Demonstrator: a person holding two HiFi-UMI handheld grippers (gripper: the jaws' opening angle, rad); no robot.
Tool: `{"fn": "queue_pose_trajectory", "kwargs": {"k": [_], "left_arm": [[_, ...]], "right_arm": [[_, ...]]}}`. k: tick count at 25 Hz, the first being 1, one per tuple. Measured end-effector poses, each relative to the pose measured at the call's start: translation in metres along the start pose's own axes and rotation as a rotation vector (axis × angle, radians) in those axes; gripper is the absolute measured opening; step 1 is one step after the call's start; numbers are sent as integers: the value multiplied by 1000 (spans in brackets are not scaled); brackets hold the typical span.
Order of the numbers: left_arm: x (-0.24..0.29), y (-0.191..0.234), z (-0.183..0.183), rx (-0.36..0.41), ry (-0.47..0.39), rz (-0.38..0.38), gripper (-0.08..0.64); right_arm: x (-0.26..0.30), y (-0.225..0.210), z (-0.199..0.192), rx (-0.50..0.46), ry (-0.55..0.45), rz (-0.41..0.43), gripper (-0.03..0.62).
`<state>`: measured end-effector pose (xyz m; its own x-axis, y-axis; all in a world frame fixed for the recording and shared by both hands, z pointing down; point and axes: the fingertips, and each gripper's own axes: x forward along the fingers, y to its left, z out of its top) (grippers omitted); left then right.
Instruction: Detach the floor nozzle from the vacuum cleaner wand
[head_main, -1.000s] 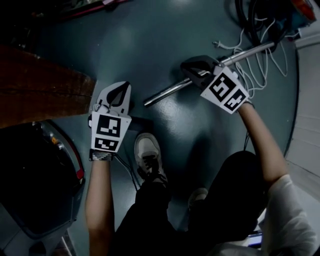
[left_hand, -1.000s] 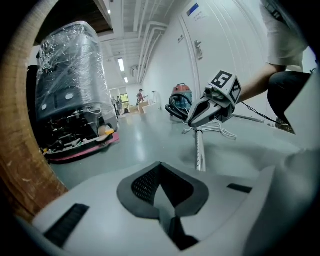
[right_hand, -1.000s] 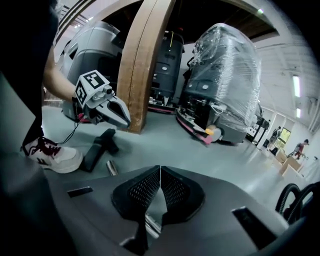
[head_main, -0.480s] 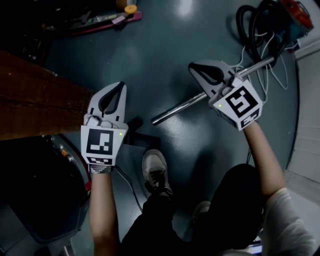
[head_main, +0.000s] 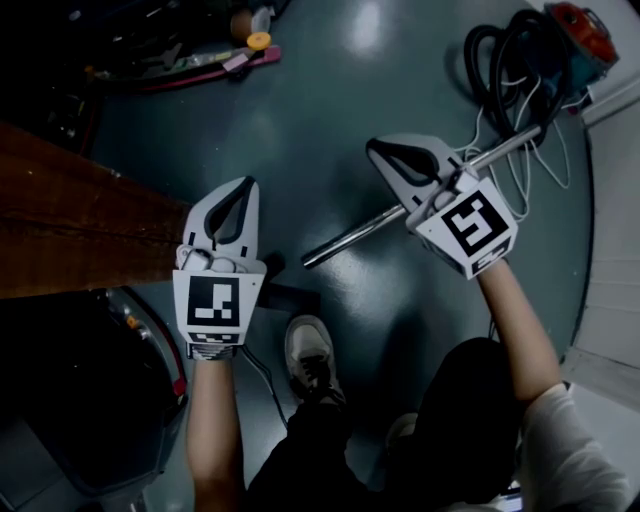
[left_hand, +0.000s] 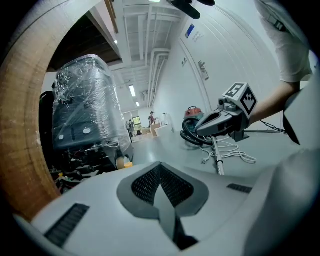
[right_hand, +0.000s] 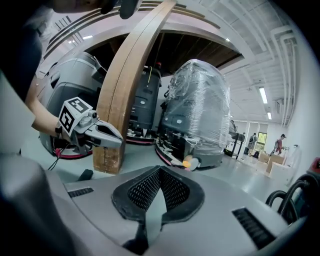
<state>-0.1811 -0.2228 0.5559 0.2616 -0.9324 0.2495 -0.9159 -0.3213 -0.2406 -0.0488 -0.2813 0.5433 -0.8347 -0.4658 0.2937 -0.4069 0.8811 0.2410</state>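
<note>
Wand (head_main: 360, 232) lies on the floor (head_main: 330, 120) mid-frame, its lower-left end bare; what looks like the floor nozzle (head_main: 295, 297) sits apart beside the shoe (head_main: 310, 355); left tool (head_main: 245, 188) and right tool (head_main: 378, 150) are both closed, empty; detachment seems done.

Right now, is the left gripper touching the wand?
Apart. Head view: bare floor separates the left gripper from the wand; its jaws are shut, empty.

The right hand-held gripper (head_main: 376, 150) hides the middle of the wand (head_main: 350, 235). The vacuum cleaner (head_main: 578, 22) is cut off at the head view's corner. A dark thing (head_main: 292, 298) beside the shoe (head_main: 310, 355) is too dim to identify. Distant people (left_hand: 151, 118) are too small to tell.
</note>
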Motion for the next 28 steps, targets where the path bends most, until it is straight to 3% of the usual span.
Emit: {"fn": "queue_pose_trajectory", "kwargs": {"k": [28], "left_arm": [[5,-26,-9,3,40,-20,2]], "right_arm": [[-6,17,-13,-96,51,61,28]]}}
